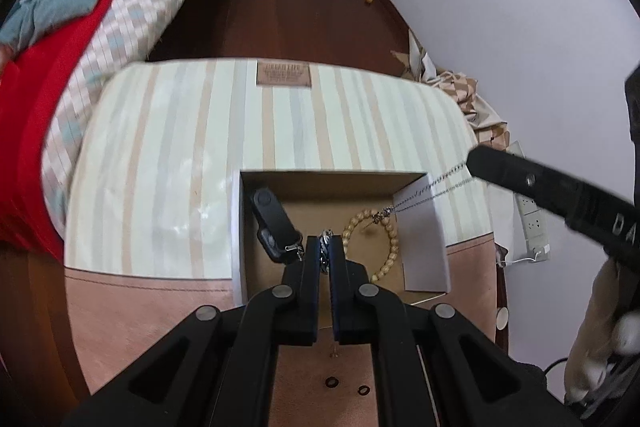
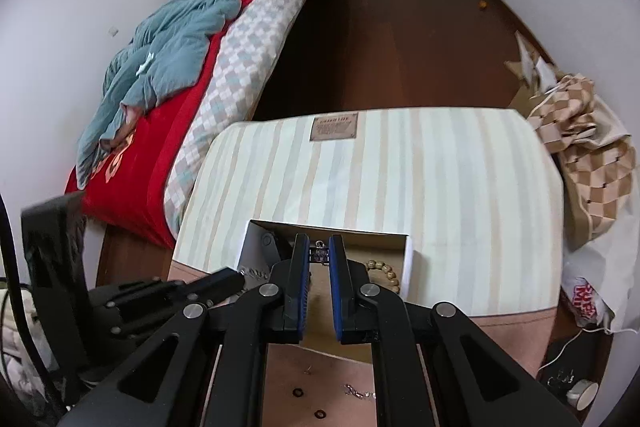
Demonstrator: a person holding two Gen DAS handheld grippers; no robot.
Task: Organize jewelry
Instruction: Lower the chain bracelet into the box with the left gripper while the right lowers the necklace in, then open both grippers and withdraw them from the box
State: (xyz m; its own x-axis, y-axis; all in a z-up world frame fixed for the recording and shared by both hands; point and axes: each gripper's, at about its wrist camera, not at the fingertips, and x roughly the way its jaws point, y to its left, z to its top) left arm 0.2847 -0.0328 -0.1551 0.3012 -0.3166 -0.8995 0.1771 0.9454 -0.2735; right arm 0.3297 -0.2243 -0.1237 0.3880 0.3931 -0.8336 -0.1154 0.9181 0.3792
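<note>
Left tool (image 1: 325, 247) pinched nearly closed on a silver chain (image 1: 325, 254). Right tool (image 2: 319, 250) narrow, gripping a necklace (image 1: 430, 189) above the box (image 1: 320, 183), beads (image 1: 386, 227) inside.

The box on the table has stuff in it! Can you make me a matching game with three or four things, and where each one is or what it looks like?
Things:
1. bead bracelet
2. black clip
3. silver chain
4. brown label

Clues:
A. dangles from the right tongs over the box
B. lies in the box, on its right side, in the left wrist view
C. sits on the striped cloth, beyond the box
D. leans in the box's left corner

Pairs: 1-B, 2-D, 3-A, 4-C
</note>
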